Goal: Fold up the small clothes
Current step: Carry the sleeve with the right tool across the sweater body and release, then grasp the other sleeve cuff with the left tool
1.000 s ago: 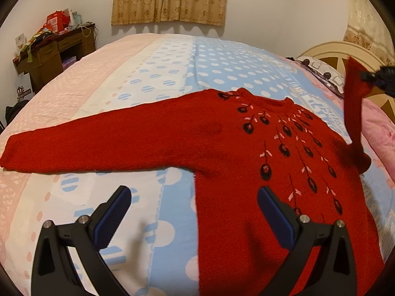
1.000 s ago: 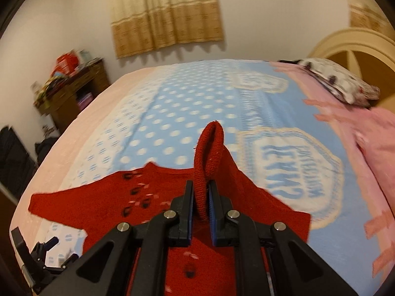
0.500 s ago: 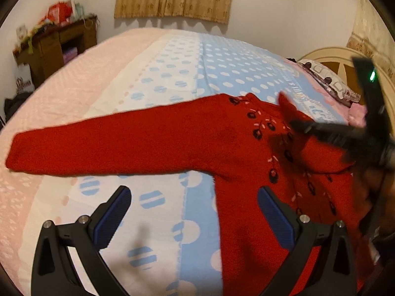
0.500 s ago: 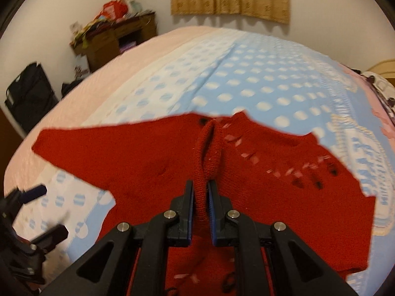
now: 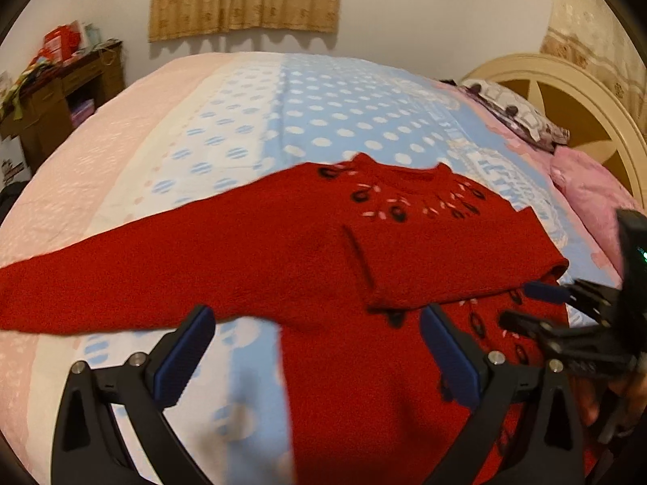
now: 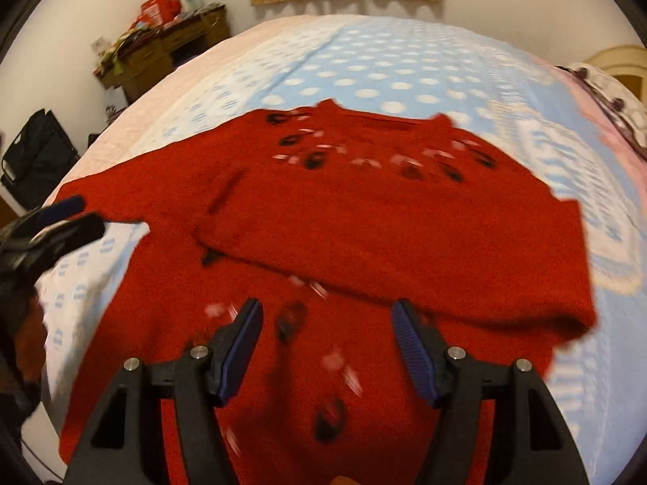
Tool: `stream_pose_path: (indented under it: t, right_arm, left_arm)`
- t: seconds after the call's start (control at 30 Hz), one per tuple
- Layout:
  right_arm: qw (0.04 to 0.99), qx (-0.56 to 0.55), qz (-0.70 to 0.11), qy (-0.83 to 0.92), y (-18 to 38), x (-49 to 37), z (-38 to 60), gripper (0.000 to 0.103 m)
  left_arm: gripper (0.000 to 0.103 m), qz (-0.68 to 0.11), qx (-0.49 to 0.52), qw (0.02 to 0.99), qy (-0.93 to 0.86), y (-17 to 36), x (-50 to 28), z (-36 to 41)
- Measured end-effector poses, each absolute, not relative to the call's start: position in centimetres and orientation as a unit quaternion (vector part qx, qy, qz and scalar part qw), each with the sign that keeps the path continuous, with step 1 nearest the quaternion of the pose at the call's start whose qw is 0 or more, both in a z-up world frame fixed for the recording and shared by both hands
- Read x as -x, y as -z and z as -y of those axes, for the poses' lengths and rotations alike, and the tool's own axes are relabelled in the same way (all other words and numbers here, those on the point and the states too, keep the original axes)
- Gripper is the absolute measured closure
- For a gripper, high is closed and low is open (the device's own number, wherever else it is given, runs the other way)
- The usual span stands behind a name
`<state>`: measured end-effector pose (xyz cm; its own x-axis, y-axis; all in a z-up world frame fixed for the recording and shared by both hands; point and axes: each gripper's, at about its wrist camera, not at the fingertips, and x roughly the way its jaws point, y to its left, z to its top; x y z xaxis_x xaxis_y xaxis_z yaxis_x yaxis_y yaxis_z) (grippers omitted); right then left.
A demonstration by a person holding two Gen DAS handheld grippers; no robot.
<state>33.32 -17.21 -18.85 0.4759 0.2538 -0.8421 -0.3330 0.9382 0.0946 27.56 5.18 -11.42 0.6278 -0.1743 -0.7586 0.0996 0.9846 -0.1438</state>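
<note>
A red knitted sweater with black and white trim lies flat on the bed; it also shows in the right wrist view. Its right sleeve lies folded across the chest, and shows in the right wrist view. Its left sleeve stretches out to the left. My left gripper is open and empty above the sweater's lower left side. My right gripper is open and empty above the sweater's body; it also shows at the right edge of the left wrist view.
The bed cover is blue and pink with white dots. A pillow and cream headboard are at the right. A cluttered wooden desk stands at the far left, and a black bag beside the bed.
My right gripper carried the right sleeve across the chest, opened and let it go; the sleeve now lies folded on the sweater. My left gripper stayed open.
</note>
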Motion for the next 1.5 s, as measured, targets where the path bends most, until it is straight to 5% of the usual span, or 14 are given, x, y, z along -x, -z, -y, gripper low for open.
stream_pose_path:
  t: [0.07,0.2,0.5,0.53,0.63,1.07,1.5]
  right_arm:
    - [0.866,0.051,-0.472,-0.158,18.7,-31.8,18.5,0.036]
    - [0.874,0.077,-0.455,-0.150,19.3,-29.6,18.9,0.036]
    - [0.882,0.130,-0.430,-0.140,20.8,-27.8,18.3,0.036]
    - [0.885,0.134,-0.424,-0.140,20.7,-27.7,18.2,0.036]
    - [0.885,0.147,-0.419,-0.140,21.0,-27.2,17.7,0.036]
    - [0.881,0.189,-0.414,-0.130,21.8,-26.9,16.4,0.036]
    - [0.878,0.187,-0.421,-0.127,22.0,-27.0,16.6,0.033]
  left_arm:
    - [0.008,-0.431,0.024,0.898,0.090,11.9,-28.6,-3.3]
    - [0.042,-0.472,0.009,0.875,0.106,13.9,-31.4,-0.6]
    - [0.050,-0.519,0.019,0.848,0.104,17.3,-34.9,0.8]
    - [0.054,-0.510,0.027,0.853,0.104,17.3,-34.8,0.6]
    - [0.095,-0.505,0.044,0.854,0.115,16.9,-34.6,0.2]
    - [0.096,-0.421,0.067,0.897,0.118,10.9,-31.2,-5.3]
    - [0.096,-0.481,0.099,0.869,0.064,16.7,-30.7,-7.6]
